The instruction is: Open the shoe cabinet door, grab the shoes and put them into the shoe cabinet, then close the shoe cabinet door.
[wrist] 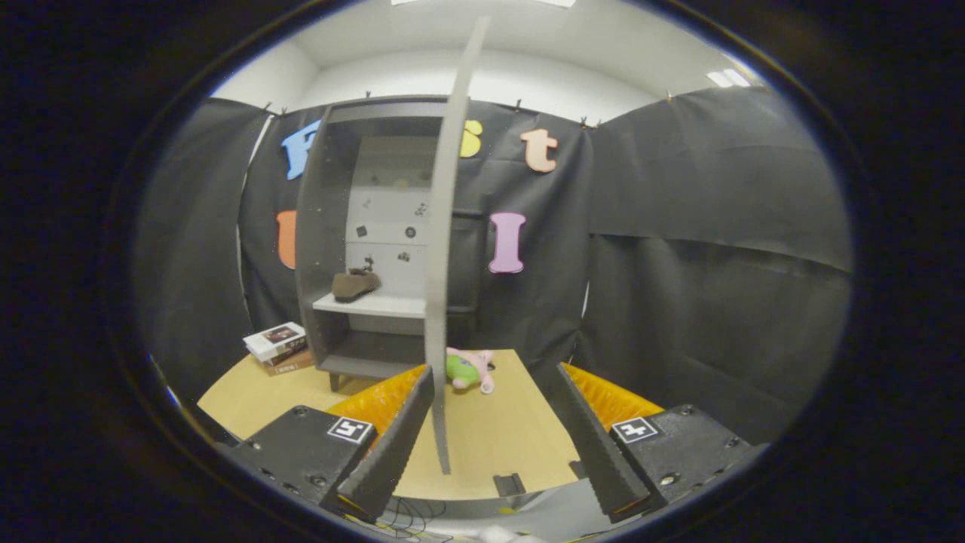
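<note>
Fingers spread wide on the gripper [494, 441], holding nothing, with the free edge of the cabinet door [445, 249] standing edge-on in the gap, just beside the left finger [396, 445] and well clear of the right finger [595, 445]. Cannot tell whether that left finger actually touches the door edge. Door swung fully out toward the camera, hence the thin grey strip from top to bottom of the shoe cabinet [317, 226].

Brown shoe [356, 285] already resting on the pale shelf [377, 305] inside (toe pointing left, near the shelf's left end), so probably placed there deliberately, far enough back to clear the door's swing. Judging from that, loading looks done and closing looks like the step in hand; wide-open fingers around the door edge suit a sideways push rather than a pinch.

Cabinet set on short legs on the wooden table [497, 430], against the black cloth wall. Stack of books [277, 345] just beside its left foot. Plush toy [469, 369] lying on the table near the door's lower edge (pink and green, possibly in the door's closing path, hard to judge here).
</note>
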### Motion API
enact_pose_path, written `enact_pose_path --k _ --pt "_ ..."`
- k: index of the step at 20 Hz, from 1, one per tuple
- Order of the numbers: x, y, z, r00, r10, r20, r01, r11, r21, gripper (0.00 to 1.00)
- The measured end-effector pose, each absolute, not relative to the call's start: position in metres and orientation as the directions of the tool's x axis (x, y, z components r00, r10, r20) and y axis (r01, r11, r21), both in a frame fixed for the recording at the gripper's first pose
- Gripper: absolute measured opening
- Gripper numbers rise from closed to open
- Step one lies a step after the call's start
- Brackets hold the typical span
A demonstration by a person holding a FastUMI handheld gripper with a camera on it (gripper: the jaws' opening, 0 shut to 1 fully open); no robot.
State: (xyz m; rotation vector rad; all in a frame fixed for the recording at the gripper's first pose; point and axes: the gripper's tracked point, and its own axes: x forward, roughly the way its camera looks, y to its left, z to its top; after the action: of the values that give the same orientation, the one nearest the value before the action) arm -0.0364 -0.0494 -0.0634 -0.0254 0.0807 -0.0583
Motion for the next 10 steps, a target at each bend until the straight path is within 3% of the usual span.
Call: enact_pose_path --k 10 --pt "-0.004 0.064 -0.176 0.967 0.105 -0.231 -0.108 0.994 0.002 1.0"
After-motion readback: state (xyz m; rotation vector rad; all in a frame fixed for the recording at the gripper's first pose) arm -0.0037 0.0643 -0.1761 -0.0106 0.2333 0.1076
